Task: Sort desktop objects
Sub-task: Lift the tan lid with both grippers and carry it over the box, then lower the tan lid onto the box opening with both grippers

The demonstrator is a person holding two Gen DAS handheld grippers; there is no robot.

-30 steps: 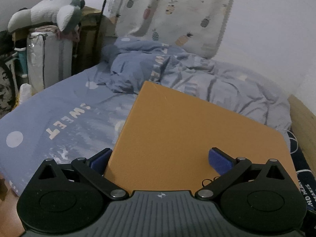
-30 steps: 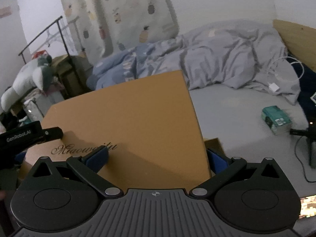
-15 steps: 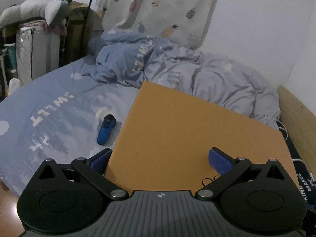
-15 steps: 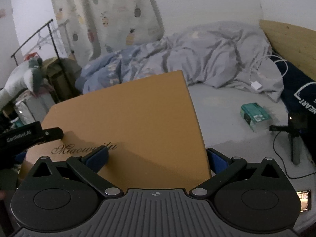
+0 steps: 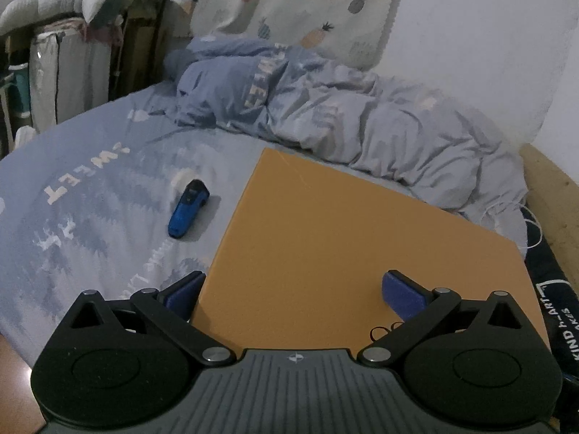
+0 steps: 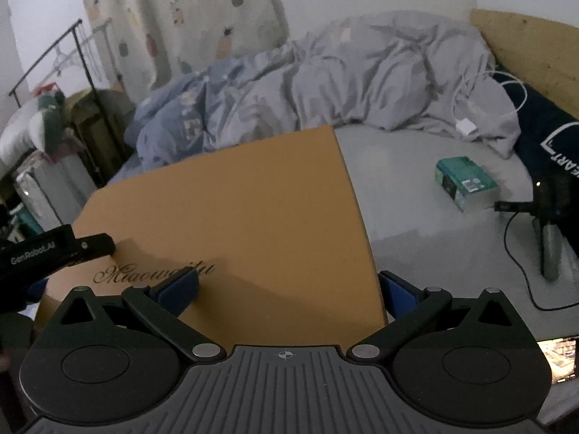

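A flat orange box [image 5: 354, 246] with script lettering on its top [image 6: 231, 213] is held between both grippers above the bed. My left gripper [image 5: 293, 289] grips its left side: one blue pad sits past the left edge, the other rests on the top. At the box's right side my right gripper [image 6: 286, 291] holds it the same way, with one pad on the lettering and one past the right edge. The left gripper's black body [image 6: 54, 249] shows at the left of the right wrist view. A blue handheld device [image 5: 188, 209] lies on the sheet left of the box.
A blue-grey bed sheet [image 5: 90, 188] and a crumpled duvet [image 6: 362, 76] lie ahead. A teal carton [image 6: 466, 184], a white charger with its cable [image 6: 466, 126] and a small black tripod [image 6: 546, 224] sit to the right. A wooden headboard [image 6: 524, 43] and a clothes rack [image 6: 87, 61] border the bed.
Both grippers carried the box forward and down over the bed. The blue device came into the left wrist view. The teal carton looks closer. The grip on the box is the same.
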